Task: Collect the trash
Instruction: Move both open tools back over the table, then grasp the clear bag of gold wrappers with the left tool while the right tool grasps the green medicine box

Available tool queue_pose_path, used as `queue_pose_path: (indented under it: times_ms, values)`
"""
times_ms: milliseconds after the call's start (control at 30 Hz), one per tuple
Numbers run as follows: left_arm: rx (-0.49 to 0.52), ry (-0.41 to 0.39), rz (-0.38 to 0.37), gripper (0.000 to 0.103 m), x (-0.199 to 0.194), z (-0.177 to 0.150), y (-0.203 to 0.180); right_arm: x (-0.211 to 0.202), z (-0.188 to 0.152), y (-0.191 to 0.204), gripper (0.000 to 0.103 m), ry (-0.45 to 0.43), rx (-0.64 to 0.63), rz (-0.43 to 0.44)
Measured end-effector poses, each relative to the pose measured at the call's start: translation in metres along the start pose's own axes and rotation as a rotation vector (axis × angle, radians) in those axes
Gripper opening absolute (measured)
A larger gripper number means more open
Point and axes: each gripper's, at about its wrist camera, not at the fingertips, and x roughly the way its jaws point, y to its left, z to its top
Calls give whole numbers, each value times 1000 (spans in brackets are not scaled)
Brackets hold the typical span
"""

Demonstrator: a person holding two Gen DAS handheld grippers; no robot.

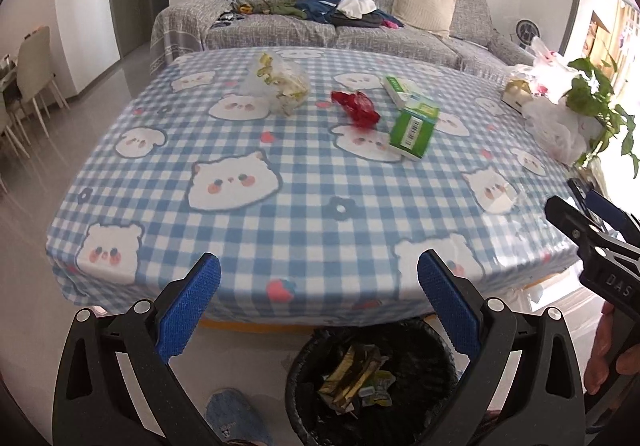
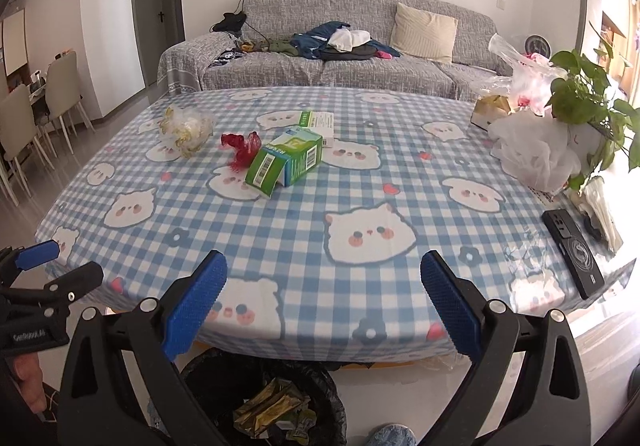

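On the blue checked tablecloth (image 1: pixel 280 230) (image 2: pixel 304 217) lie a clear crumpled bag with yellowish scraps (image 1: pixel 282 81) (image 2: pixel 186 129), a red crumpled wrapper (image 1: pixel 358 107) (image 2: pixel 240 147), a green carton (image 1: pixel 414 125) (image 2: pixel 286 159) and a flat green-and-white box (image 1: pixel 400 87) (image 2: pixel 320 121). Below the table's near edge stands a black-lined bin (image 1: pixel 372 378) (image 2: pixel 264 398) holding gold and green wrappers. My left gripper (image 1: pixel 320 286) and my right gripper (image 2: pixel 324 286) both hover open and empty over that near edge, above the bin.
White plastic bags (image 2: pixel 532 149), a small cardboard box (image 2: pixel 490 109) and a potted plant (image 2: pixel 588 93) crowd the table's right side. A black phone (image 2: pixel 574 252) lies near the right edge. A grey sofa (image 2: pixel 340 57) stands behind; chairs (image 2: pixel 36 113) stand at left.
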Motion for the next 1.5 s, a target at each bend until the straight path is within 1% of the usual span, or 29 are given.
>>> queue_pose_path:
  times_ms: [233, 500, 800, 1133, 1267, 1500]
  values:
    - [-24, 30, 22, 97, 31, 32, 20, 34, 21, 8, 94, 20, -34, -2]
    - [-45, 21, 61, 97, 67, 80, 34, 80, 44, 17, 93, 49, -50, 12]
    - [-62, 21, 80, 97, 103, 117, 46, 112, 65, 21, 93, 52, -49, 18]
    - [-77, 10, 89, 97, 137, 161, 52, 149, 90, 12, 93, 82, 14, 31]
    - [-60, 13, 87, 97, 152, 180, 48, 164, 101, 14, 93, 101, 42, 51]
    - [-69, 32, 90, 97, 186, 200, 48, 186, 115, 21, 93, 121, 72, 72]
